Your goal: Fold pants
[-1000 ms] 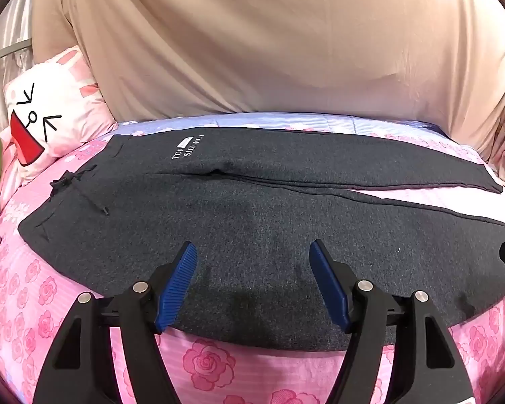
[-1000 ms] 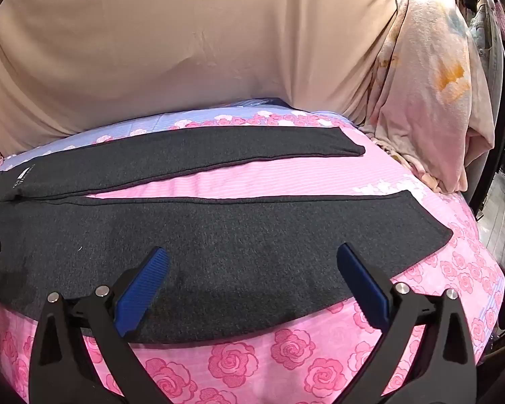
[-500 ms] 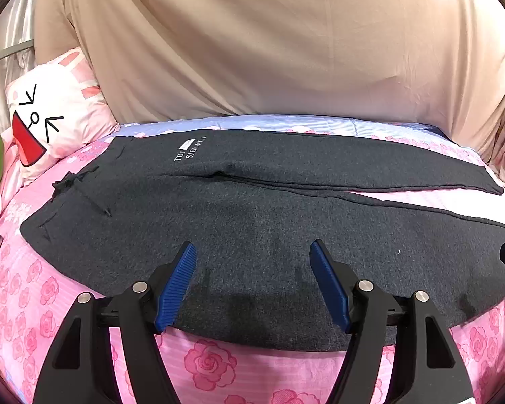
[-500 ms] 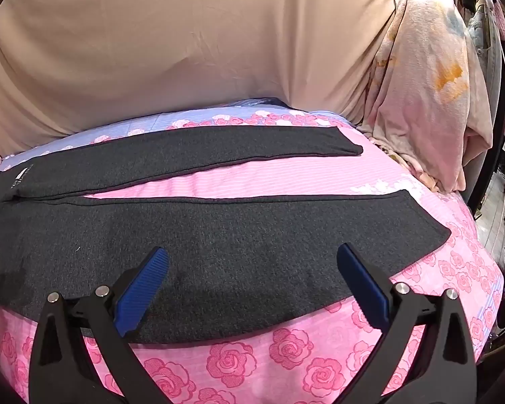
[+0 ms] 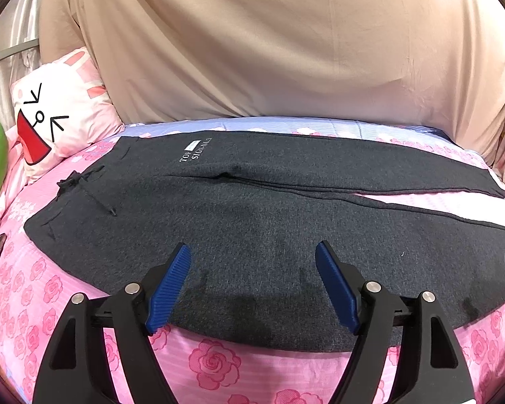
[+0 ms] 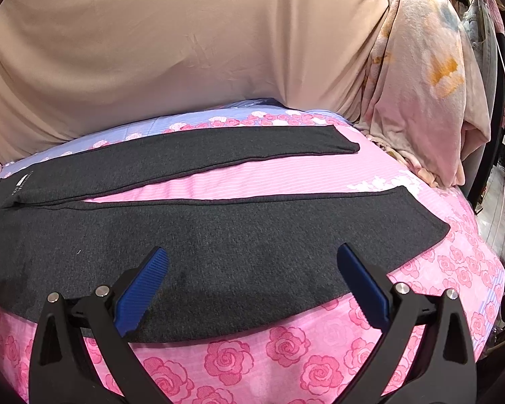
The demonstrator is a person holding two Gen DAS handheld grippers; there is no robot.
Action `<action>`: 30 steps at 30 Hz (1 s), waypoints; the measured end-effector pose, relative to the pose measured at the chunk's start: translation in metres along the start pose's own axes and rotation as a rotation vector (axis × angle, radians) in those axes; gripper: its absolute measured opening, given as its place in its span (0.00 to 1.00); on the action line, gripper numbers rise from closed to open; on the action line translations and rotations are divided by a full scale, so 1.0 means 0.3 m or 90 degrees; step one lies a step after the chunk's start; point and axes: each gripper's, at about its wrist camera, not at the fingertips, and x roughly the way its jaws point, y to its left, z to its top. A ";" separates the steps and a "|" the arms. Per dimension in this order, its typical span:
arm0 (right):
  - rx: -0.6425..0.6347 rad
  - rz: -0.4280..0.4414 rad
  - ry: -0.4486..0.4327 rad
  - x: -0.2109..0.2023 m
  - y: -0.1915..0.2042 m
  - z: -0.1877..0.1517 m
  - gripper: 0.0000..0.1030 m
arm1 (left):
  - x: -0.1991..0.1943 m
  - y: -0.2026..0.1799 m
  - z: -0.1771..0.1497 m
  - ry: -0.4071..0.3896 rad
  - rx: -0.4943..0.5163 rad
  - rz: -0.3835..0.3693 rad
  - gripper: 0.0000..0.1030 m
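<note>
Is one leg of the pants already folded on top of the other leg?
No, the two legs of the pants lie apart, with a strip of pink bedsheet showing between them.

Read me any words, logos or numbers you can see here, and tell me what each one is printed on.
"TOP": white print near the waistband of the dark grey pants, in the left wrist view.
A second, longer white word beside it: too distorted to read reliably.
A small white label patch above that print: blank or too small to tell.
The same print in the right wrist view: unreadable.
The cartoon-face pillow: drawn face only, no text.
</note>
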 end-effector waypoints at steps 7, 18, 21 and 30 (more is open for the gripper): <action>0.026 0.010 0.007 -0.009 -0.024 -0.005 0.96 | -0.002 0.010 -0.002 -0.003 -0.010 -0.005 0.75; 0.026 0.005 0.011 -0.012 -0.026 -0.011 0.96 | -0.003 0.016 -0.005 -0.002 -0.009 -0.005 0.76; 0.026 0.006 0.013 -0.012 -0.031 -0.013 0.96 | -0.003 0.017 -0.005 0.000 -0.010 -0.005 0.76; 0.025 0.008 0.016 -0.010 -0.034 -0.018 0.96 | -0.004 0.023 -0.007 0.000 -0.015 -0.006 0.76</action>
